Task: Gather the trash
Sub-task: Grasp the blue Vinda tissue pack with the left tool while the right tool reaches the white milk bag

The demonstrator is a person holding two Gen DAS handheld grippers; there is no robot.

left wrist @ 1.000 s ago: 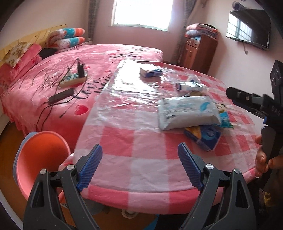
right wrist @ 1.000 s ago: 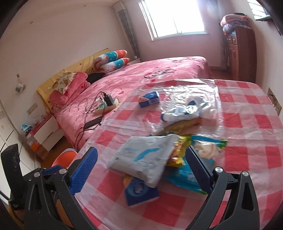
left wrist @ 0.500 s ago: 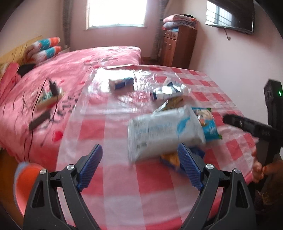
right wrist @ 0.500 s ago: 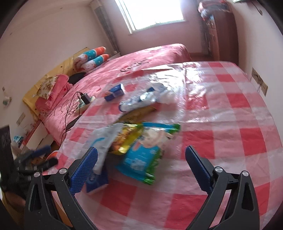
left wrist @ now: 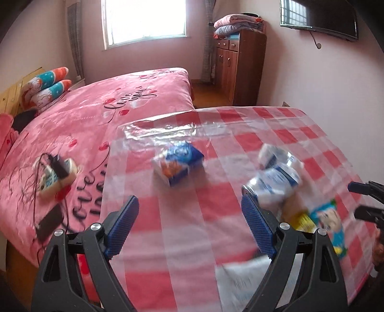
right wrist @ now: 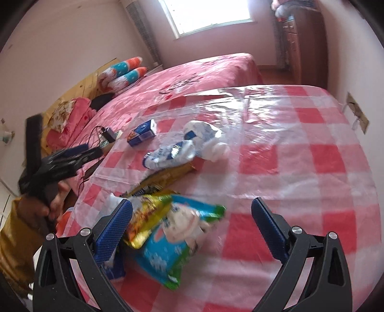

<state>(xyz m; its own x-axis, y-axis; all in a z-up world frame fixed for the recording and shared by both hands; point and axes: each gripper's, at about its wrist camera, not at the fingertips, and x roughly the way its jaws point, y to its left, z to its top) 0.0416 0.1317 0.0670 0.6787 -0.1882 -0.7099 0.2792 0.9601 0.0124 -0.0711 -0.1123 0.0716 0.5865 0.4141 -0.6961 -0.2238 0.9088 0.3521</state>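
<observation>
Trash lies on a round table with a pink checked cloth [left wrist: 182, 240] [right wrist: 300, 168]. A small blue carton [left wrist: 178, 163] [right wrist: 142, 133] lies at the far side. A crumpled white and blue wrapper [left wrist: 276, 182] [right wrist: 182, 146] lies right of it. A blue and green snack bag [right wrist: 172, 242] [left wrist: 328, 223], a yellow snack bag [right wrist: 146, 218] and a white pack [left wrist: 242, 283] lie near the front. My left gripper [left wrist: 189, 228] is open above the cloth, short of the carton. My right gripper [right wrist: 192, 232] is open over the blue and green bag.
A bed with a pink cover [left wrist: 100, 115] stands left of and behind the table, with a power strip and cables [left wrist: 55, 172] on it. A wooden cabinet [left wrist: 240, 64] stands at the back wall. A TV [left wrist: 319, 16] hangs at the right.
Both grippers have moved forward over the table. The left view has turned onto the blue carton and the white pack has dropped to its lower edge. The snack bags now lie between the right fingers.
</observation>
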